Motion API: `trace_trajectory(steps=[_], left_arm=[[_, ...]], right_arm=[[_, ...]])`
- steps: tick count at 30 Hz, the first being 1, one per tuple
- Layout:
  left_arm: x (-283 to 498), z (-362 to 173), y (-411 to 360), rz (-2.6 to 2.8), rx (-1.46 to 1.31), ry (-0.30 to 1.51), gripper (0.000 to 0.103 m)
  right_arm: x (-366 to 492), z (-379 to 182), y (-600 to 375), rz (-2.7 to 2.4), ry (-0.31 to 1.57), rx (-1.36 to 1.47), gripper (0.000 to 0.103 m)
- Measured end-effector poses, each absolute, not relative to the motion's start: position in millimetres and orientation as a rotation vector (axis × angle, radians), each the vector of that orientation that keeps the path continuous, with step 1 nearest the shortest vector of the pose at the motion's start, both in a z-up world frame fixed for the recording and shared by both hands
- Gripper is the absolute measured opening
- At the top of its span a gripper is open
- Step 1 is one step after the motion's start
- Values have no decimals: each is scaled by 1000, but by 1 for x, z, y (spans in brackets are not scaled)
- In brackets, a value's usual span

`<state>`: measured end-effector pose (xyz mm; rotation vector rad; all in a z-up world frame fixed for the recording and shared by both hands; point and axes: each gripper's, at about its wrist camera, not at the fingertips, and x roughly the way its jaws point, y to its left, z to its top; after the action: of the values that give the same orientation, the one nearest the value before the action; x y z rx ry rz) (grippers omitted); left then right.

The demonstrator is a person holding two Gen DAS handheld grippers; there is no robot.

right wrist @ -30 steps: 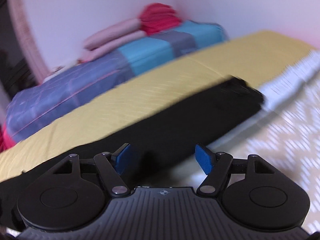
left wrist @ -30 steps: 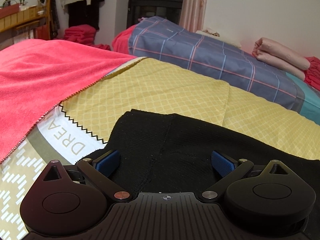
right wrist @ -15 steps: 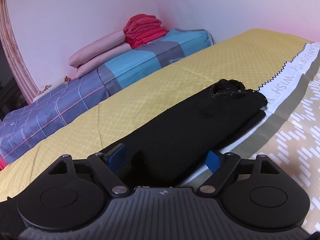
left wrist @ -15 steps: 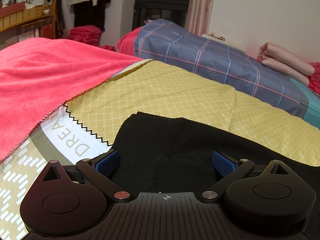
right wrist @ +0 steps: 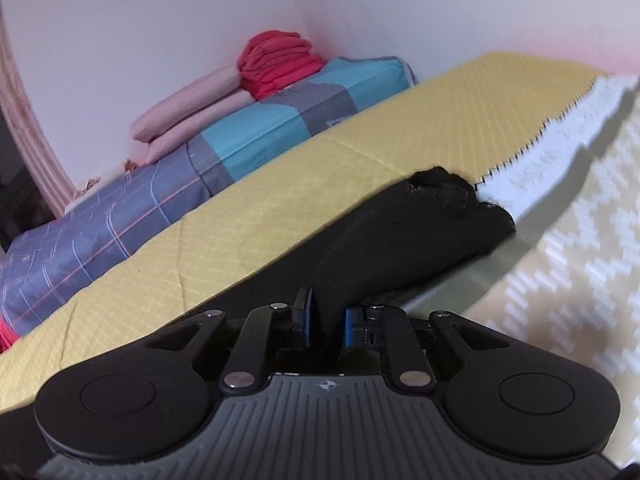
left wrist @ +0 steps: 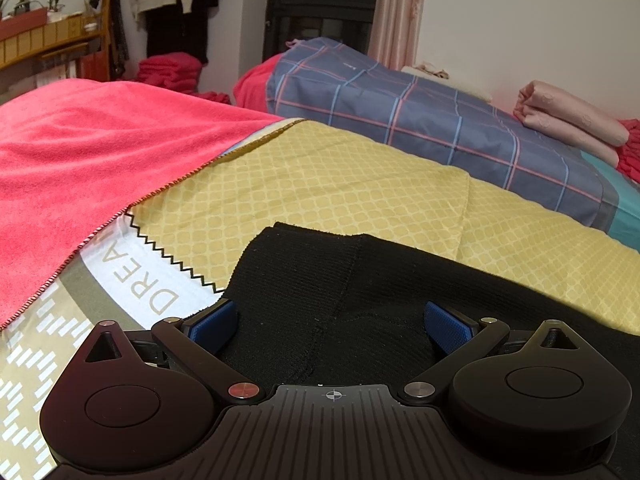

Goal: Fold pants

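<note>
Nearest in the right wrist view, the right tongs (right wrist: pixel 326 318) are closing on a raised fold of the black pants (right wrist: pixel 420 232); the blue pads (right wrist: pixel 306 316) already have dark cloth pinched between them, so the grip looks made or all but made. From there the pants run away toward two o'clock as a long narrow band, seemingly one leg laid over the other, ending in a rumpled hem near the white printed strip of the bed cover (right wrist: pixel 540 148).

In the left wrist view, the left tongs (left wrist: pixel 330 326) stand wide apart over the broader end of the pants (left wrist: pixel 360 280), a seam running between the pads (left wrist: pixel 214 322), which press on nothing. The cloth's far edge lies at twelve o'clock on the yellow bed cover (left wrist: pixel 320 184).

By my judgement the lengthwise fold is done, and the crosswise fold, bringing one end onto the other, is only starting: one end is gripped, the other not yet.

Farther off, a pink blanket (left wrist: pixel 80 152) lies at ten o'clock, a plaid quilt (left wrist: pixel 420 120) at one o'clock, with folded pink bedding (left wrist: pixel 568 124) on it.
</note>
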<state>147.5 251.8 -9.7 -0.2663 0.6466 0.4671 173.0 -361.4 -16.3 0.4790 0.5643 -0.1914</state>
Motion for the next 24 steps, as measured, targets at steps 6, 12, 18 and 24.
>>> trace_trajectory(steps=[6, 12, 18, 24], left_arm=[[147, -10, 252, 469, -267, 648, 103], [147, -10, 253, 469, -267, 648, 103], [147, -10, 253, 469, -268, 649, 103], [147, -10, 253, 469, -267, 649, 103]], right_arm=[[160, -6, -371, -319, 512, 508, 59], [147, 16, -359, -433, 439, 417, 85], [152, 35, -325, -298, 436, 337, 85], [162, 41, -258, -39, 460, 164, 84]])
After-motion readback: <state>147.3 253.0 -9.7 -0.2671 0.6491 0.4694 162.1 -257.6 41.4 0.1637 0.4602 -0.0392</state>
